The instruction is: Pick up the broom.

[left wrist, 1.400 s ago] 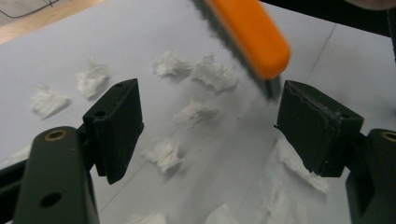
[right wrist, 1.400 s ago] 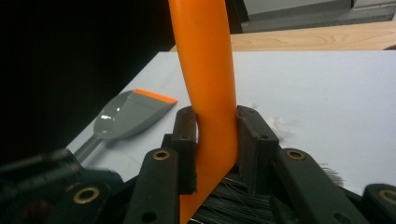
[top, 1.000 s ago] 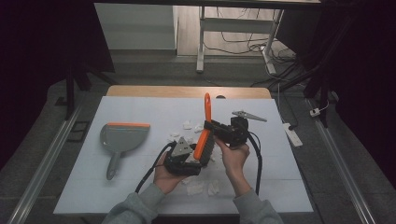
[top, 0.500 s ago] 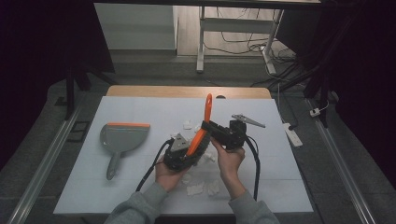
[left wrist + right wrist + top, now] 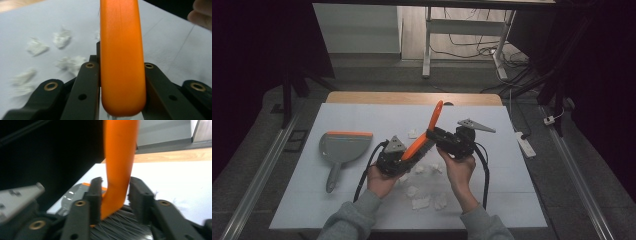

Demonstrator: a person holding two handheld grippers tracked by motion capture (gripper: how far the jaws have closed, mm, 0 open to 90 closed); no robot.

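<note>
The white worktop (image 5: 492, 165) spans the middle of the high view, with a grey dustpan (image 5: 341, 147) lying flat at centre left, its orange-edged mouth toward the top of the frame and its handle running down.

Above the worktop's centre, an orange-handled brush (image 5: 424, 137) is held in the air between both hands. Its long axis slants from lower left to upper right of the frame, the free handle end pointing up and away from the person.

The left tool (image 5: 117, 75) is clamped on the rounded lower part of the orange handle, a jaw pressed on each side. The right tool (image 5: 115, 195) sits around the brush where handle meets dark bristles; its jaws look closed against it, though the far jaw's contact is unclear.

Small white paper scraps (image 5: 422, 187) lie scattered just below and beneath the brush, nearer the person. The dustpan lies to the left of them, so the left hand is nearer it, and I judge any sweep would run leftward.
</note>
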